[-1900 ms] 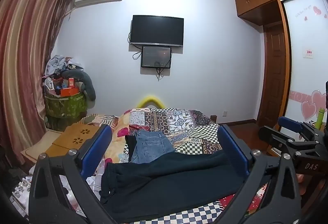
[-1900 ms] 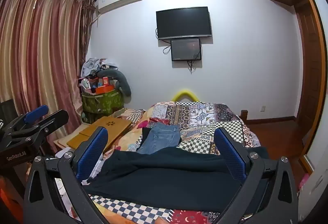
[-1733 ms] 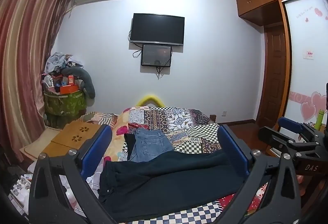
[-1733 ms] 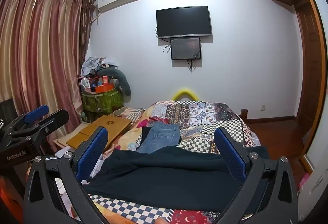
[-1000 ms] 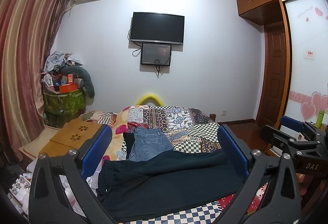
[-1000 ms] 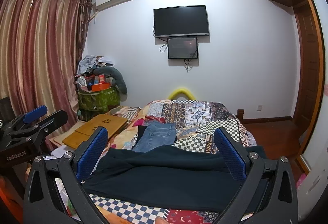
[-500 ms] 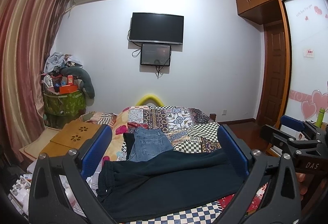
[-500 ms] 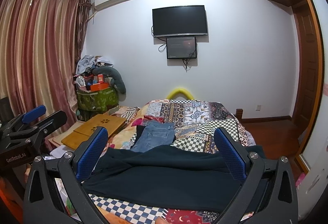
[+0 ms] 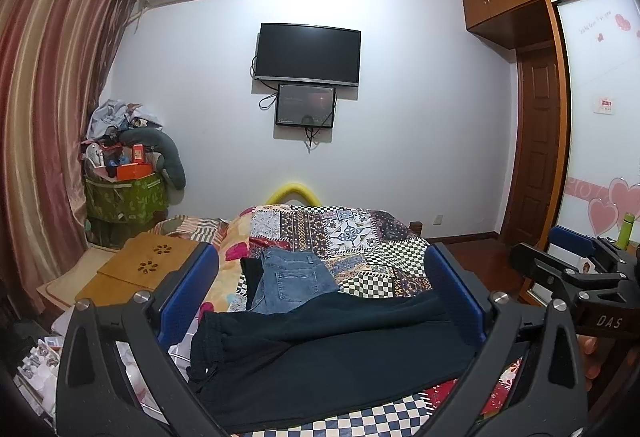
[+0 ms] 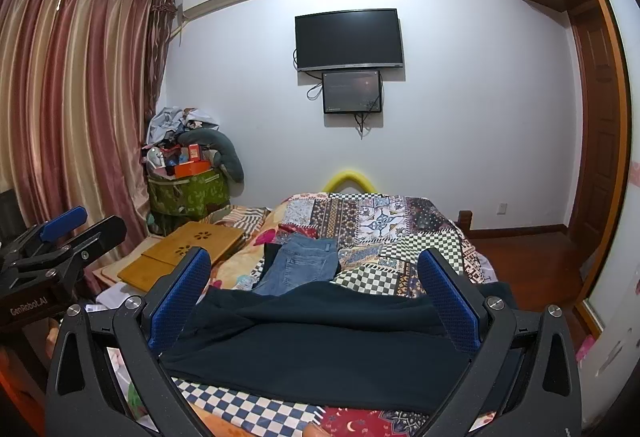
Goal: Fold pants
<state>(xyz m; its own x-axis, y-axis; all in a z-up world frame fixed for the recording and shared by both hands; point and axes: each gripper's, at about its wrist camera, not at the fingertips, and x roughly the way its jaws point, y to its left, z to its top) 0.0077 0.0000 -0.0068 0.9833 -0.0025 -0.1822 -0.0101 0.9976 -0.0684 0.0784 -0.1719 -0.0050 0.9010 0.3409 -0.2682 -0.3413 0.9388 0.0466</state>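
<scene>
Pants [image 9: 320, 349], the dark ones, are lying flat across the near end of the bed [image 9: 384, 257] on the patchwork quilt, waistband to the left; folded jeans [image 9: 292, 277] sit just behind them, touching; left gripper [image 9: 320, 301] is held level above the near edge, fingers spread wide, gripping nothing; right gripper [image 10: 316, 301] is the same, level, spread and empty; each one shows at the edge of the other's view, so they're side by side.
</scene>
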